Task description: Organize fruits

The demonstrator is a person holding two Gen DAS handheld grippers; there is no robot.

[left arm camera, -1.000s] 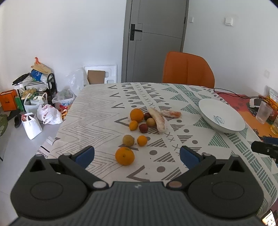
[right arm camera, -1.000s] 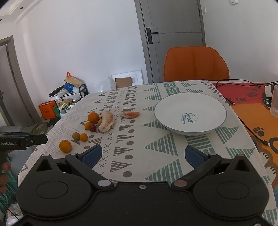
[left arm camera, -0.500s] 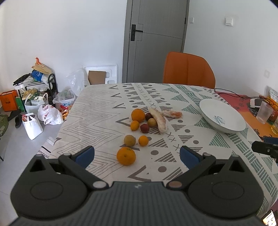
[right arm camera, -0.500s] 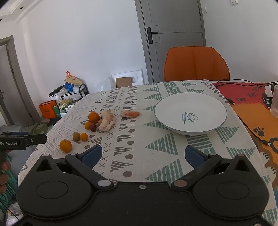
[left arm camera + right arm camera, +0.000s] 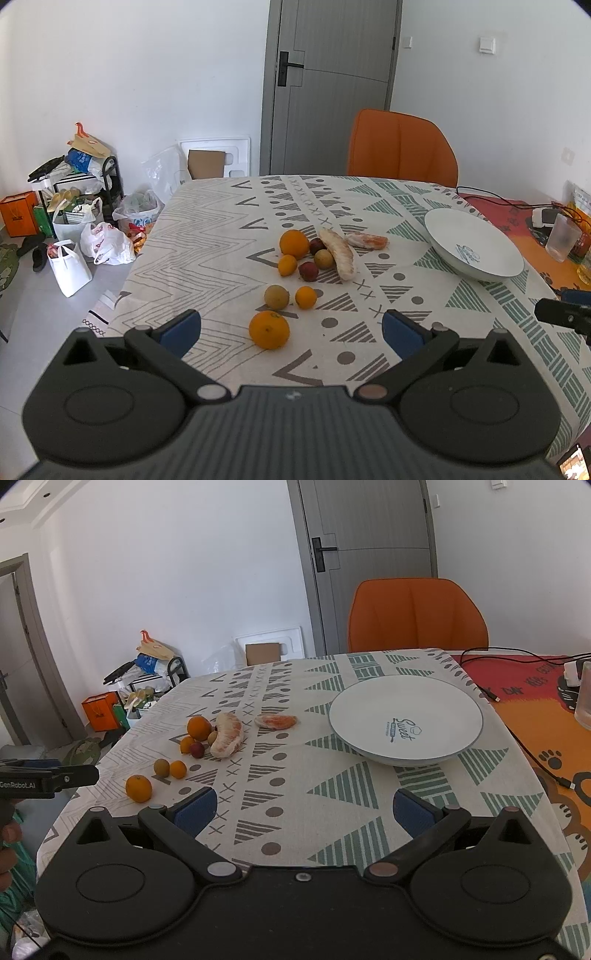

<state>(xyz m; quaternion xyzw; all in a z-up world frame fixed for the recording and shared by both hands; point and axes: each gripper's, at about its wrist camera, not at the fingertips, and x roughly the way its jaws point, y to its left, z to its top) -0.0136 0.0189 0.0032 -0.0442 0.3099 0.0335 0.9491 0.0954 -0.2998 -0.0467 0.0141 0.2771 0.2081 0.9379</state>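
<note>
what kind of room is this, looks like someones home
Most likely the dining area of a lived-in home: a table under a patterned cloth with loose fruit and a plate, an orange chair pulled up to it, and shopping bags heaped on the floor beside a grey door.

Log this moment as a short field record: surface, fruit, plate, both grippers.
surface: table with patterned cloth
fruit: loose on the cloth, none on the plate; nearest orange, larger orange, long peeled segment, small peeled piece
plate: white plate, nothing on it, to the right of the fruit
left gripper: open, holds nothing, above the cloth, nearest orange between its fingers in view
right gripper: open, holds nothing, facing the plate
</note>
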